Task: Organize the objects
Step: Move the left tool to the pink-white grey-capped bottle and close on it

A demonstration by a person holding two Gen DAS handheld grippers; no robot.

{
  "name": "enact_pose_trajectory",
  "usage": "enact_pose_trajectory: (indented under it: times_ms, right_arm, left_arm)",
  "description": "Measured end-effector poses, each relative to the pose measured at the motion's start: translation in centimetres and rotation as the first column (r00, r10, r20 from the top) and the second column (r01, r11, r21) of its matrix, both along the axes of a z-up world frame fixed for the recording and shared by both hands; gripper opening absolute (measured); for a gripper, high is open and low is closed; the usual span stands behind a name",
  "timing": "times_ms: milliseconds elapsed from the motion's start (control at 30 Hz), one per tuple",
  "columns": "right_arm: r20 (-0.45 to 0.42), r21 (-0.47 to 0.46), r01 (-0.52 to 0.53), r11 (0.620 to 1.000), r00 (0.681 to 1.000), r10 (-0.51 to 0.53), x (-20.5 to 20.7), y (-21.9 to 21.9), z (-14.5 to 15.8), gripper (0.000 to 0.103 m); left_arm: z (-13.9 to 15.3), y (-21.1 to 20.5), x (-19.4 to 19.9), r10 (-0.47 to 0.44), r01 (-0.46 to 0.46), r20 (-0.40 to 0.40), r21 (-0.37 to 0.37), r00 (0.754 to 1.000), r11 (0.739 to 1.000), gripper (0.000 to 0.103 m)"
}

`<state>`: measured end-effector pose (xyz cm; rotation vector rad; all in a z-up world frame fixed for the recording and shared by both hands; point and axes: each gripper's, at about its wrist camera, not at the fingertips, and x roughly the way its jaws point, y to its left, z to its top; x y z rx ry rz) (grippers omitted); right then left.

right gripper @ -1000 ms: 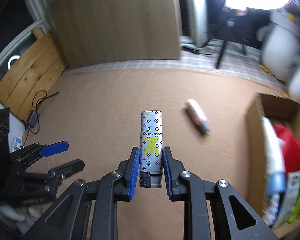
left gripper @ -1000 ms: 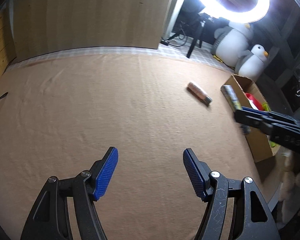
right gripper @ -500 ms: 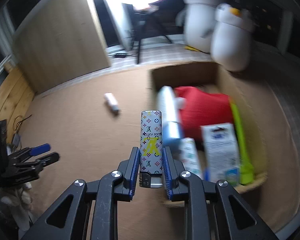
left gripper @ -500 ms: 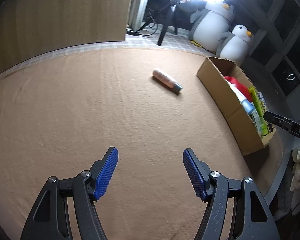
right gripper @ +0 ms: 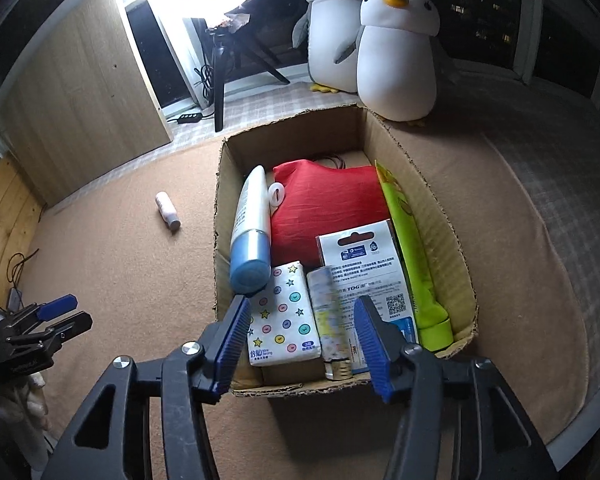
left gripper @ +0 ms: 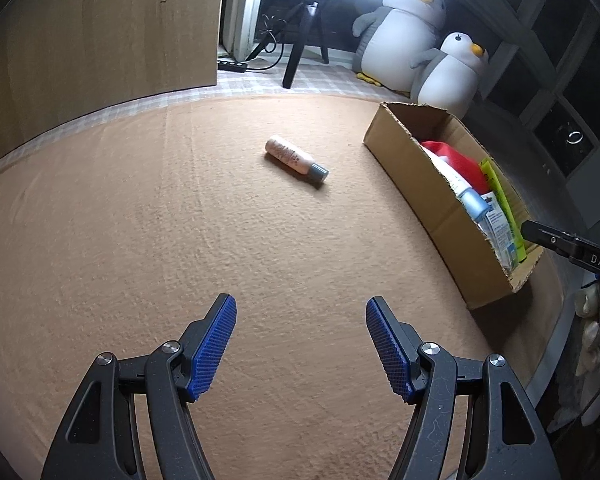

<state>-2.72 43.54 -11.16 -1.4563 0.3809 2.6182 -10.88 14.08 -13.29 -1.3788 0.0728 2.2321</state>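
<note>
- Since the earlier frame, right hand-held gripper [right gripper: 302,334] has swung from above the tan blanket to above the near end of the cardboard box [right gripper: 428,184]; its jaws have just been opening, and the patterned lighter [right gripper: 329,320] they pinched now lies blurred between the parted pads, inside the box, with neither pad pressing on it.
- Tan blanket [left gripper: 140,240] covers the surface; box rests on it at the right side.
- Two plush penguins [right gripper: 396,60] stand just beyond the far end of the box.
- Box contents: red pouch [right gripper: 324,212] at the middle, white tube with blue cap [right gripper: 252,232] along the left wall, green tube [right gripper: 416,272] along the right wall, white carded pack [right gripper: 364,256], tissue pack with dots and stars [right gripper: 284,312] at the near end.
- Left hand-held gripper [left gripper: 300,344] hovers over bare blanket, released, nothing between its pads.
- Pink bottle [left gripper: 296,159] lies on its side on the blanket, apart from the box, left of it.
</note>
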Motion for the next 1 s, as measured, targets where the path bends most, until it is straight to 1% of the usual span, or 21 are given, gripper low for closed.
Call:
enact_pose_trajectory:
  times_ms: [300,733,1000]
  right_arm:
    - [-0.012,0.035,0.003,0.999,1.000,-0.002,0.2,-1.0,0.6,0.057]
    - [-0.041,0.068,-0.020,0.997,0.999,0.023,0.7,-3.2,2.3,0.059]
    - [-0.043,0.050,-0.040,0.998,0.998,0.042,1.6,-4.7,2.5,0.059]
  left_arm:
    - [-0.2,0.8,-0.2,-0.017,0.017,0.005,-0.009,1.000,1.000,0.071]
    - [-0.3,1.7,-1.0,-0.026,0.026,0.012,-0.005,1.000,1.000,0.071]
    - [-0.3,2.8,-3.5,0.002,-0.002,0.002,-0.009,1.000,1.000,0.071]
